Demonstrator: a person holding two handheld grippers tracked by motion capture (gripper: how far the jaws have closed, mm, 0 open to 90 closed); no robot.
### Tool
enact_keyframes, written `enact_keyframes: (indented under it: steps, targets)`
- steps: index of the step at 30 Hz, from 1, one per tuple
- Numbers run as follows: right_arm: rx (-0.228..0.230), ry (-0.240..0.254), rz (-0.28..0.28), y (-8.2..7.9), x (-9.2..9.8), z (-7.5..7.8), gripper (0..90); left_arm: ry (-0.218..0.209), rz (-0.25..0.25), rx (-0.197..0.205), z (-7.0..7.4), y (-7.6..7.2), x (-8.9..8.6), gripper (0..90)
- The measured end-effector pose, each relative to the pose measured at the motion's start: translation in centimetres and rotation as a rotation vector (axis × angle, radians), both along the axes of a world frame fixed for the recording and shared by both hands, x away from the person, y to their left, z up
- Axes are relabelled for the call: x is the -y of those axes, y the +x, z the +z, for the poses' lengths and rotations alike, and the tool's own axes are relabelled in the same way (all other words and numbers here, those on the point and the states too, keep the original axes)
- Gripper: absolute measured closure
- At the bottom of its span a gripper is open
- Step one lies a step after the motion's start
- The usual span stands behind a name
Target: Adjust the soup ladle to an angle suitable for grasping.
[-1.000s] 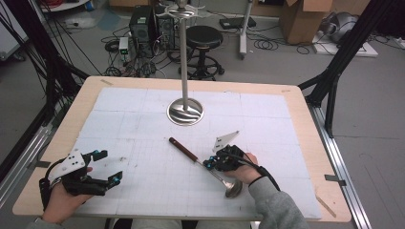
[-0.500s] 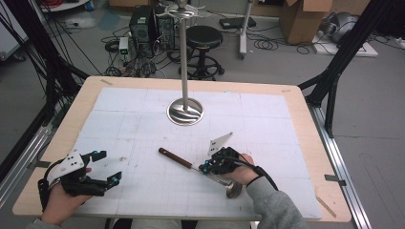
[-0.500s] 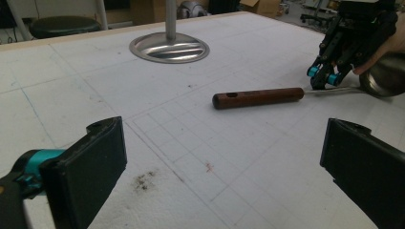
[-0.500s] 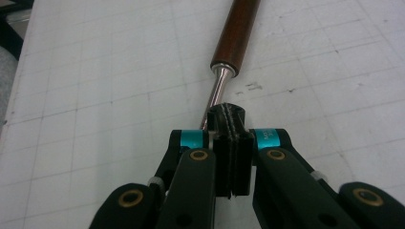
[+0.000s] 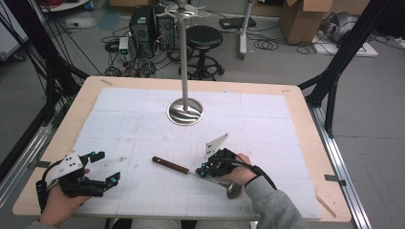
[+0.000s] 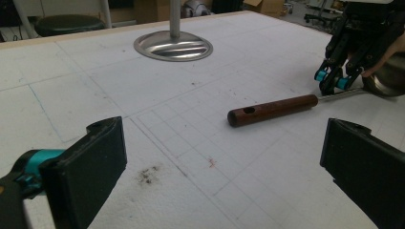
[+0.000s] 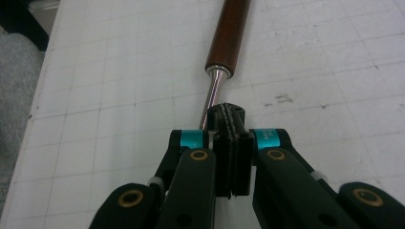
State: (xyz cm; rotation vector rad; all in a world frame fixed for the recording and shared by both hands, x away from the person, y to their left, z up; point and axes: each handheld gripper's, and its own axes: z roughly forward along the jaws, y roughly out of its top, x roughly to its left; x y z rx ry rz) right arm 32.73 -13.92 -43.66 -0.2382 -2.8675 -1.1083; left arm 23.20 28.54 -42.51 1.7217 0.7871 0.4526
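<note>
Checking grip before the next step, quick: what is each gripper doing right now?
Left gripper: open, holding nothing.
Right gripper: shut on the ladle, at its metal shaft.

It was a lab. Beyond the table [image 5: 305, 124] stood computers [image 5: 152, 26], tangled cables [image 5: 119, 71], a stool [image 5: 204, 38] and boxes [image 5: 305, 19].

1. Your right gripper [image 5: 204, 170] covers the middle of the ladle's [image 5: 170, 165] steel shaft, and your right hand [image 5: 236, 171] hides part of the bowl at 4 o'clock.
2. In the right gripper view, the ladle's wooden handle [image 7: 230, 31] is cut off at 12 o'clock.
3. The stand's [image 5: 184, 57] top leaves the high view at 12 o'clock.
4. Your left gripper's [image 6: 222, 162] pads are cropped at 6 o'clock.
</note>
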Motion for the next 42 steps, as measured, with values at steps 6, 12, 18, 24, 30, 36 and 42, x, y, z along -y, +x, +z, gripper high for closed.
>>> enact_keyframes:
  steps: [6, 12, 18, 24, 30, 36, 42]
  targets:
    - [0.012, -0.003, 0.027, -0.2, -0.4, 0.1, 90.0, 0.0, 0.003, -0.002, 0.0, 0.0, 0.0, 2.4]
    - [0.022, -0.018, 0.049, -0.3, -0.6, 0.2, 90.0, 0.0, 0.002, -0.002, 0.0, 0.0, 0.0, 2.4]
    - [0.041, 0.008, 0.018, -0.4, -0.3, 0.9, 90.0, 0.0, 0.001, -0.002, 0.0, 0.0, 0.0, 2.4]
    - [0.088, 0.026, -0.039, -0.5, 0.3, 2.5, 89.9, -0.001, -0.002, -0.001, 0.0, 0.0, 0.0, 2.4]
    - [0.087, 0.018, -0.121, -1.0, 0.3, 3.6, 56.5, 0.004, -0.021, 0.0, 0.0, 0.3, 0.4, 2.4]
    - [-0.011, -0.014, -0.145, -1.6, 0.3, 4.2, 37.0, -0.008, -0.019, 0.016, 0.2, 0.4, 0.5, 2.4]
    - [-0.026, -0.149, -0.185, -2.5, -1.0, 4.4, 0.0, -0.013, -0.02, 0.01, 0.2, 0.5, 0.4, 2.4]
